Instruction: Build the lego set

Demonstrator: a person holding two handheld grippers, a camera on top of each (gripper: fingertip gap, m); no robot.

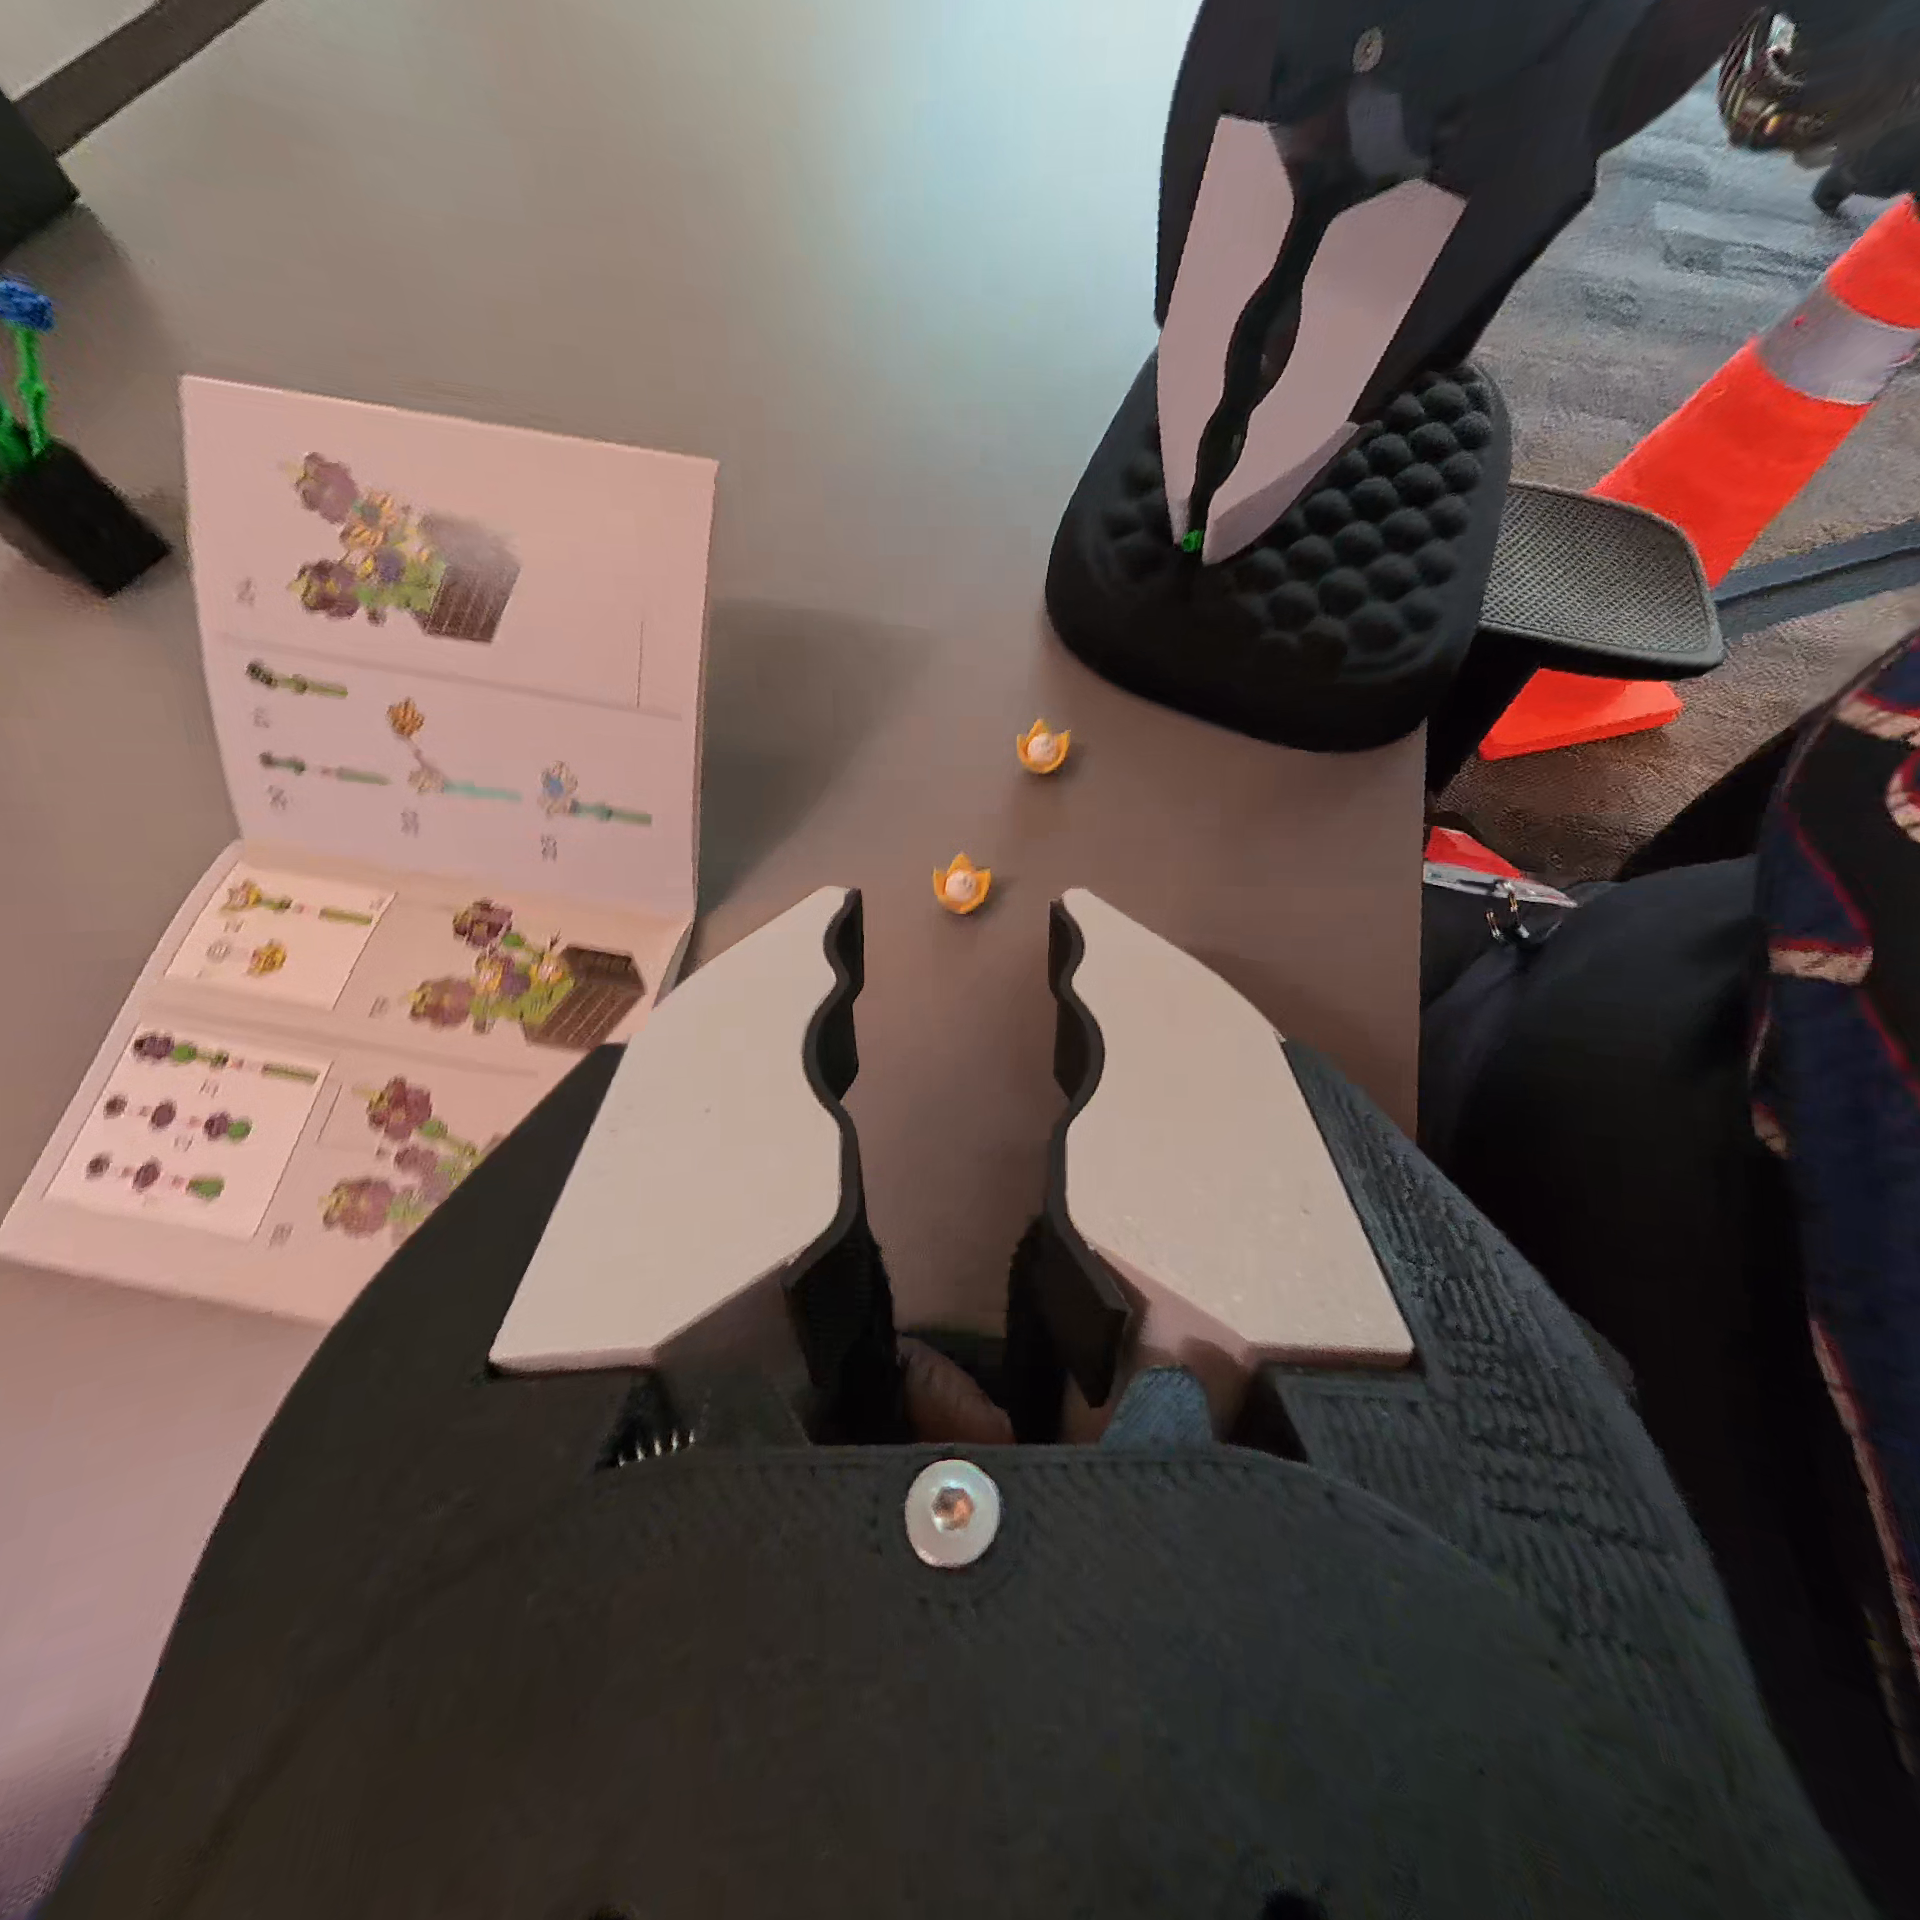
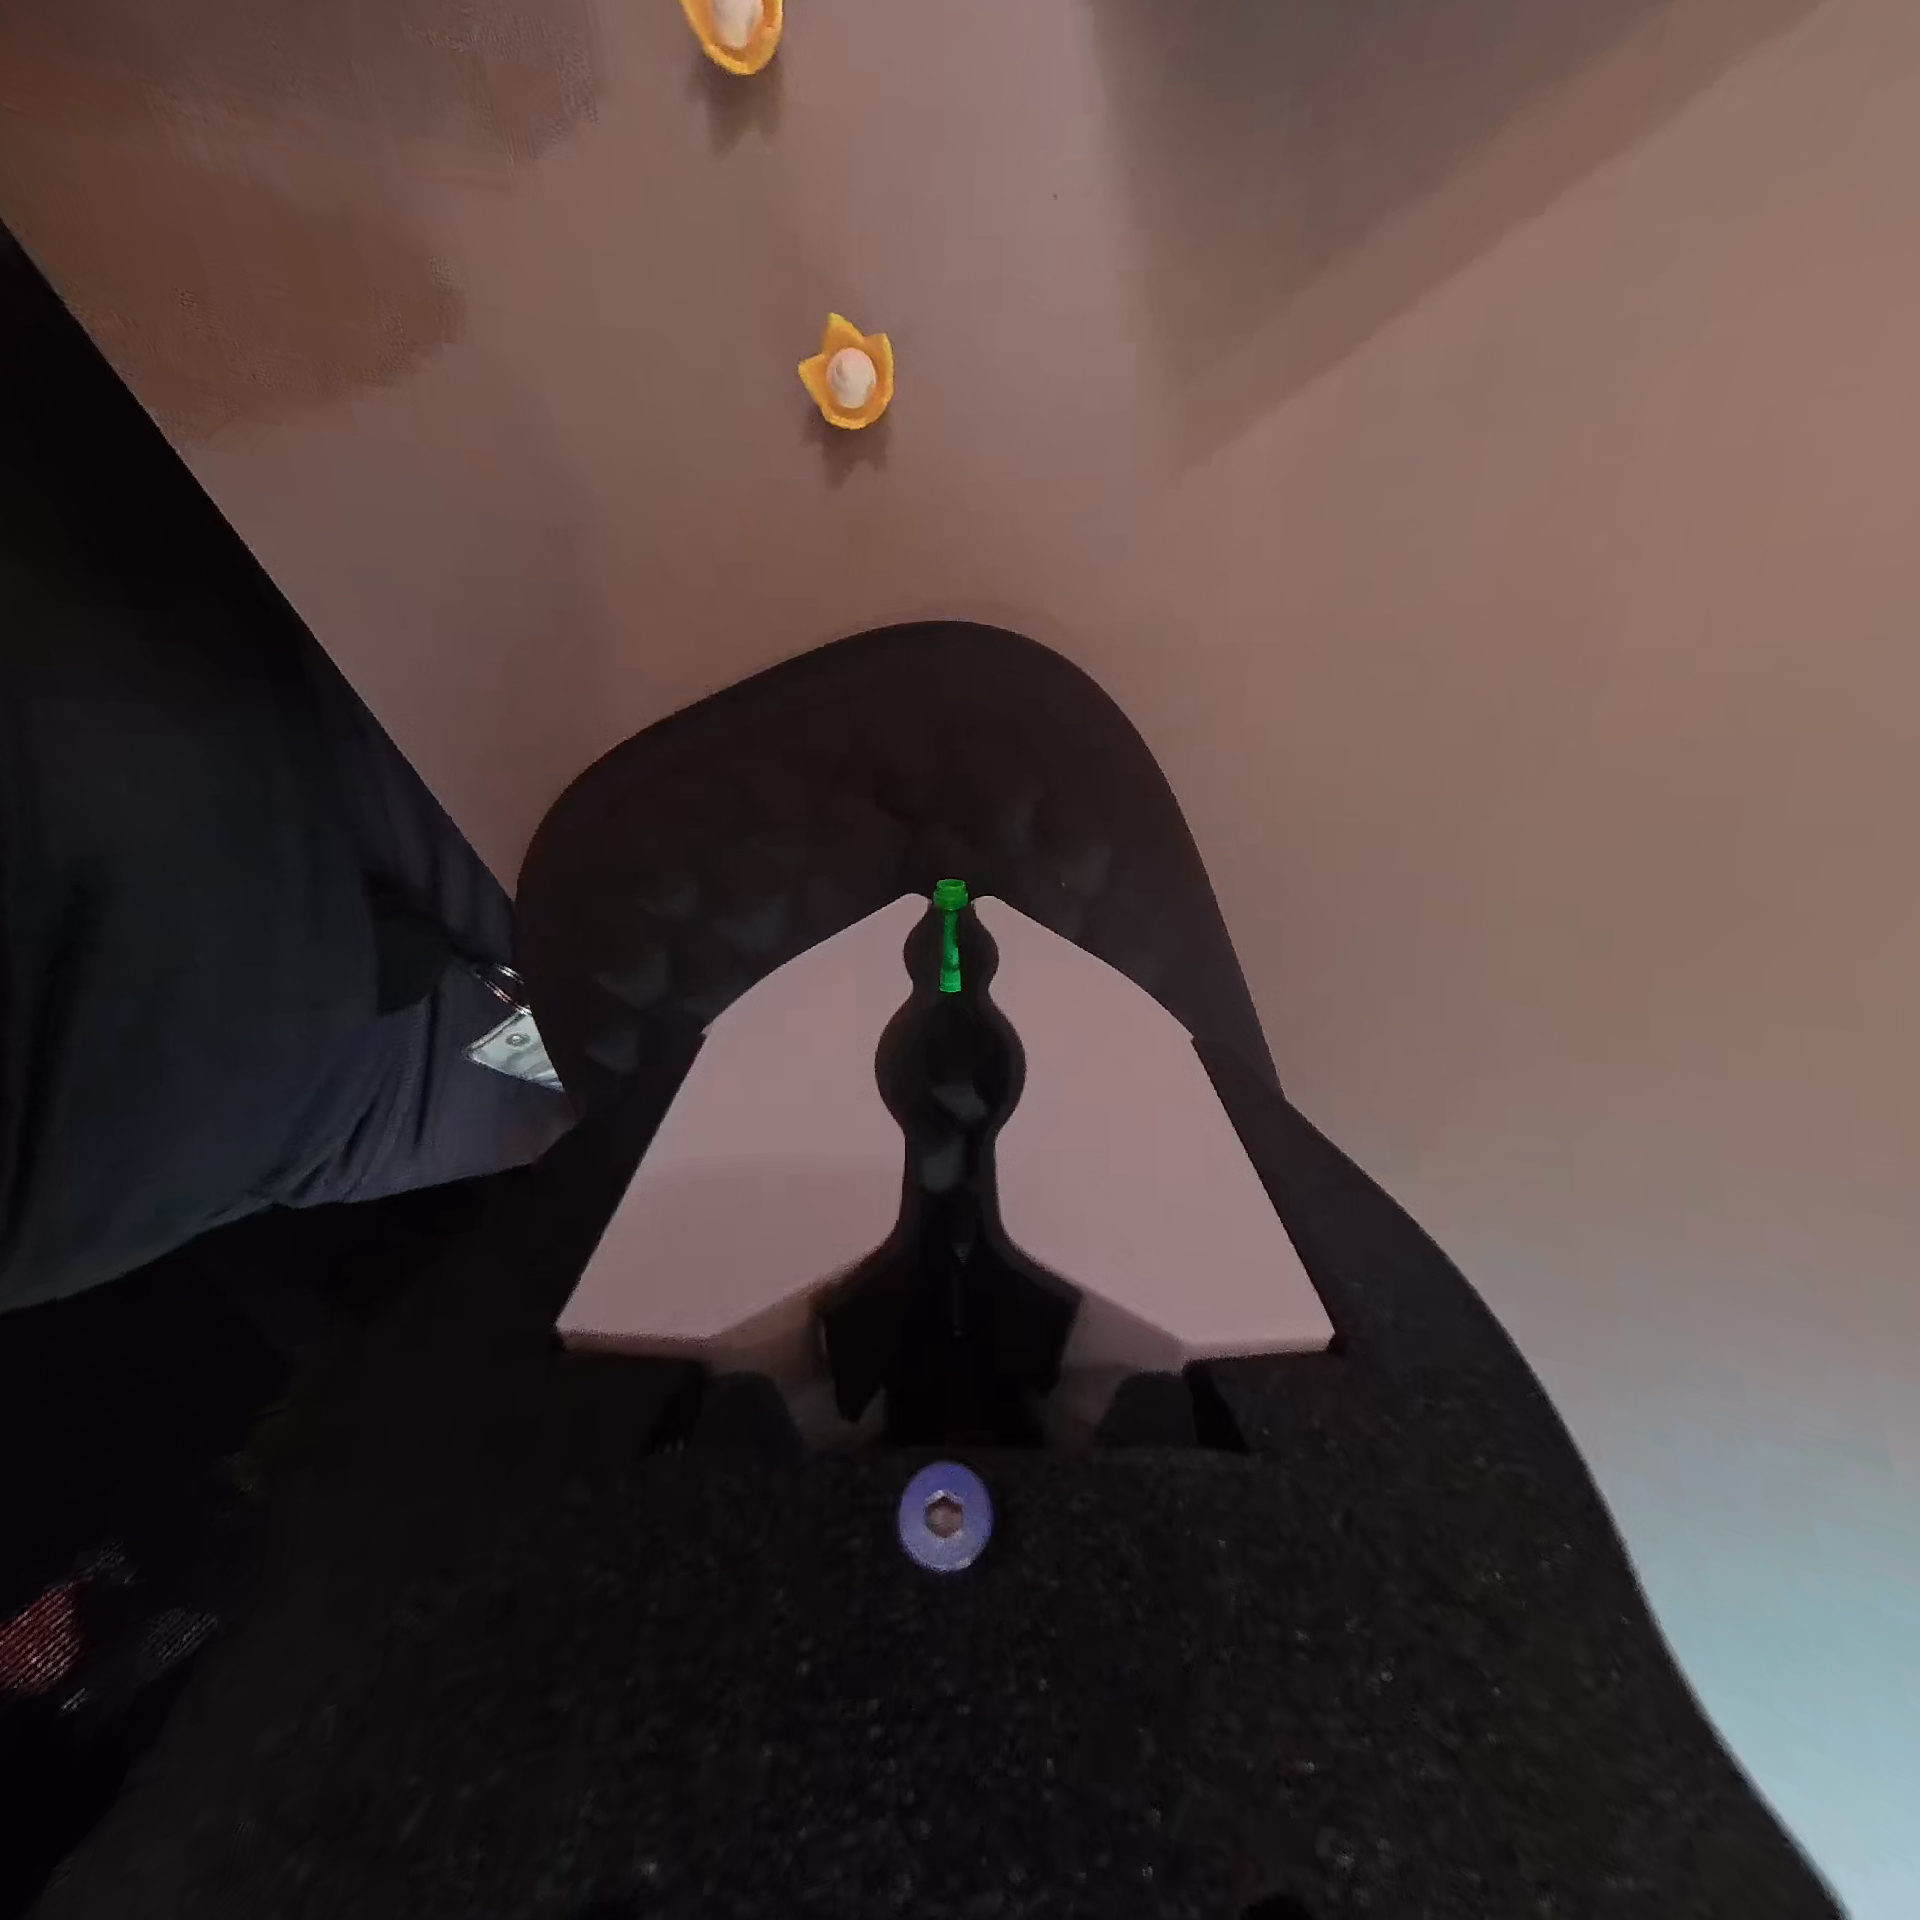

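Left gripper (image 1: 954, 914), black body with pale grey fingers, at 6 o'clock of the left wrist view; jaws set well apart, nothing between them, bare grey-brown table (image 1: 831, 364) showing through the gap; near orange flower piece (image 1: 961, 884), with a whitish centre, lying on the table just beyond the fingertips at 12 o'clock from them; far orange flower piece (image 1: 1042, 747) a little beyond and toward 1 o'clock, apart from the first; black bumpy pad (image 1: 1351, 582) farther on at 1 o'clock, at the table's edge; right gripper (image 1: 1195, 535) coming down from the 1 o'clock corner, tips over the pad, jaws drawn together on a thin green stem piece (image 1: 1192, 540), of which only a speck shows here; in the right wrist view the same green stem piece (image 2: 949, 935) stands pinched between the closed tips at the centre, its knobbed end poking out past them, with the pad (image 2: 831, 748) directly beneath and both flower pieces (image 2: 847, 374) (image 2: 732, 31) toward 12 o'clock; instruction booklet (image 1: 436, 810), open and part propped up, at 9 o'clock; small green-stemmed blue flower in a black block (image 1: 42, 457) at the 10 o'clock edge, blurred; orange traffic cone (image 1: 1766, 436) on the carpet at 2 o'clock; chair armrest (image 1: 1600, 582) beside the pad.
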